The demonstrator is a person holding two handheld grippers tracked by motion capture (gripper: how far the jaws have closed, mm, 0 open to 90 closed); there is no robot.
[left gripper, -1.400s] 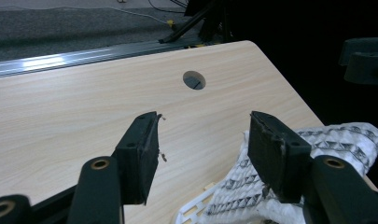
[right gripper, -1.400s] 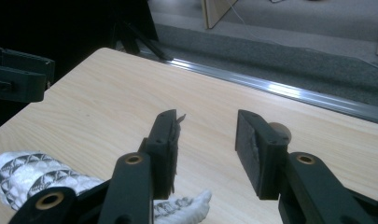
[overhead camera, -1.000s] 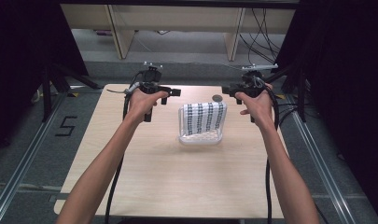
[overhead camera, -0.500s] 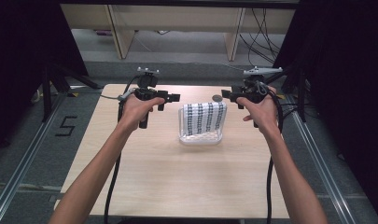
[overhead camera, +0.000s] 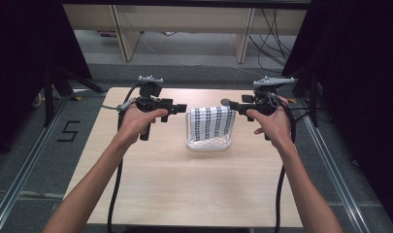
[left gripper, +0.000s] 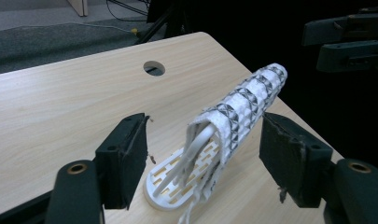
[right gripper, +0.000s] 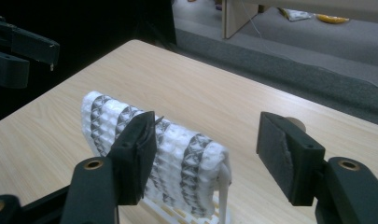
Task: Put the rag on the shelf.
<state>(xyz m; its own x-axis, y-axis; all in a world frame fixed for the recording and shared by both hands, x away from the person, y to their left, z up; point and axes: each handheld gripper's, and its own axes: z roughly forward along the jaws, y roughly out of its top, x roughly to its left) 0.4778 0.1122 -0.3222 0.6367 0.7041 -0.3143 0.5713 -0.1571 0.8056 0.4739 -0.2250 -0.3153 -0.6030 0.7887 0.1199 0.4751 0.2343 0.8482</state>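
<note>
change: my left gripper (overhead camera: 180, 108) and right gripper (overhead camera: 233, 105) jaws just opened, backing off cloth (overhead camera: 212, 122) | state: both empty | cloth draped over rack (overhead camera: 207, 144), desk's far middle | drape looks done

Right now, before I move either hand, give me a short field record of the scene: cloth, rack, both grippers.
cloth: white towel with dark patterned stripes, draped over the rack
rack: white slotted stand on the wooden table
left gripper: open, jaws just widened, pads either side of the towel's end, not pressing
right gripper: open, jaws just widened, towel's other end between them, unpressed
</note>
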